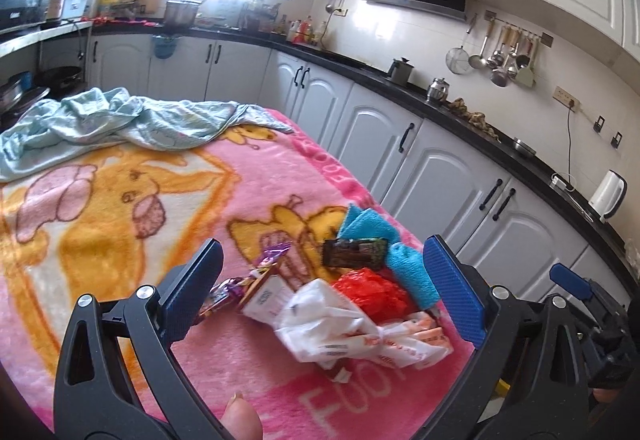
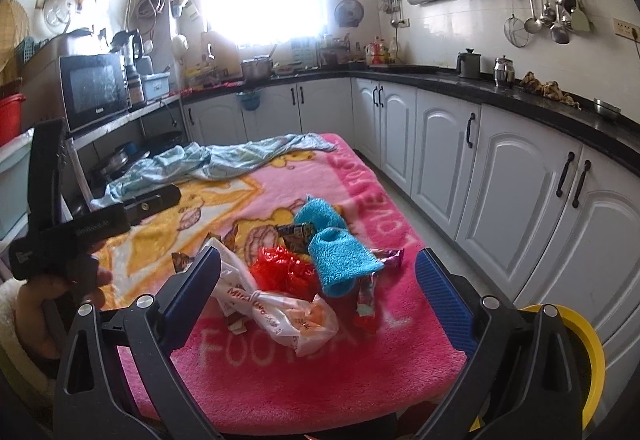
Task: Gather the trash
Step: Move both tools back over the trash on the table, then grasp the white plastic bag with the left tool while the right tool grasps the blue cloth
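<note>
A pile of trash lies on the pink blanket (image 2: 280, 380): a crumpled white plastic bag (image 1: 340, 324) (image 2: 288, 316), a red plastic bag (image 1: 368, 288) (image 2: 280, 268), a dark snack wrapper (image 1: 354, 252) (image 2: 296, 232), a purple wrapper (image 1: 264, 264) and a pink wrapper (image 2: 388, 256). Two blue cloths (image 1: 412, 272) (image 2: 340, 260) lie among them. My left gripper (image 1: 320, 246) hovers open just before the pile, with nothing between its fingers. My right gripper (image 2: 320, 256) is also open and holds nothing, a little back from the pile.
A crumpled light blue sheet (image 2: 224, 160) covers the blanket's far end. A yellow round rim (image 2: 588, 352) shows low at the right, beside the table. White cabinets (image 2: 520, 200) run along the right. A hand (image 2: 40, 300) holds the left tool's black handle (image 2: 80, 228).
</note>
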Motion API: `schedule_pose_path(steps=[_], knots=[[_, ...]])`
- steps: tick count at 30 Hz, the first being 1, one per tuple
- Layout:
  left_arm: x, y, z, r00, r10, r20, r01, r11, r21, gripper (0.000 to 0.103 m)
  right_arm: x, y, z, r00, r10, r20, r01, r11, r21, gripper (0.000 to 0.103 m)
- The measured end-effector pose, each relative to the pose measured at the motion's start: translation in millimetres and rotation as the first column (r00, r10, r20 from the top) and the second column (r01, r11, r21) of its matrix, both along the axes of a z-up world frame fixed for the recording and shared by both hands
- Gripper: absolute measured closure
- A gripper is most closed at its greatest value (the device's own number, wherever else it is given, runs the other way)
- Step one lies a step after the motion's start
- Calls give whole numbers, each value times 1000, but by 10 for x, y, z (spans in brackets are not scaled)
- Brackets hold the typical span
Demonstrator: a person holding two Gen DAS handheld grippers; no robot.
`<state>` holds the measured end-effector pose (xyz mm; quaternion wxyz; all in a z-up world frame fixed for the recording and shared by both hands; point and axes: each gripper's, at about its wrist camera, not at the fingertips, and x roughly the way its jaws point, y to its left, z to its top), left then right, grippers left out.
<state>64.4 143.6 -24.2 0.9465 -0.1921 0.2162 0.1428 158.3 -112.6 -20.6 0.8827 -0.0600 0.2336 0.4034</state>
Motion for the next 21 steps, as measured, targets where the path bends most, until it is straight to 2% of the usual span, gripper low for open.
schedule_pose_path(steps=[6,10,18,21], knots=[[-66,151,-98,999,23,-23,-24,1000,-17,11,120,145,-148,1000,-5,-22,4,1000,-27,8],[-86,236,-187,999,14,-42,-17,998,-56,11,231,224,-262,999,-22,-31,20,998,-52,8],[-2,331,-506,993,-72,-95,48,971,-235,11,494,359,-497,996,-62,-66,55,993,-100,8],[52,302,-629,988,-113,-108,75,949,-307,20,635,383,-602,991,-74,-114,62,992,-108,8]])
